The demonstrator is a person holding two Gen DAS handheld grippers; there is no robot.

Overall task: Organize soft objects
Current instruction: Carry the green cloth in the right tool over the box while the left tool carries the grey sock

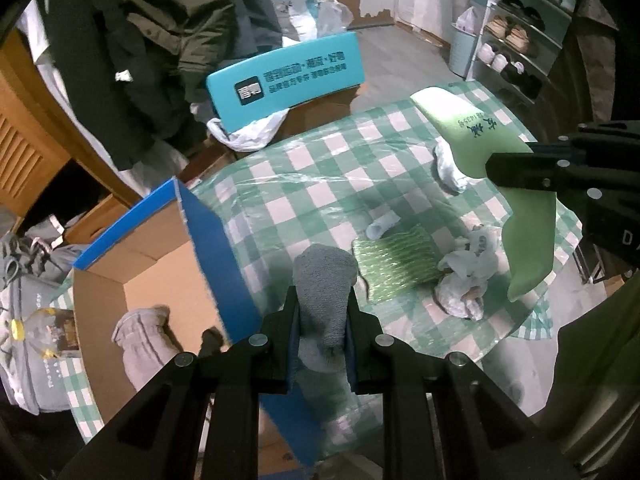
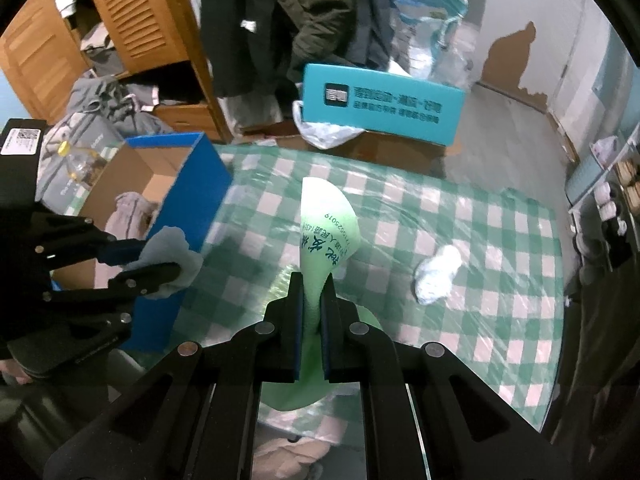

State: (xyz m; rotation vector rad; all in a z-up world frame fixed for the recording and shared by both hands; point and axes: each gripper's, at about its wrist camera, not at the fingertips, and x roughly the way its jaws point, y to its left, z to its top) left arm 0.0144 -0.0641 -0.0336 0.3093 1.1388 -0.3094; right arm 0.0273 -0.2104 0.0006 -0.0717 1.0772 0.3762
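Your left tongs [image 1: 322, 312] are clamped on the grey sock [image 1: 325, 276], just beside the blue box [image 1: 208, 240] at the counter's left edge; right tongs [image 2: 313, 300] pinch the green insole [image 2: 326, 224]. Carry the sock clear over the wall before releasing.

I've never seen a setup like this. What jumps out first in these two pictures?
Two black hand-held grippers hang over a green checked tablecloth. The left hand-held gripper is shut on a grey sock beside the open blue cardboard box. The right hand-held gripper pinches a pale green insole with printed writing, above the table's middle.
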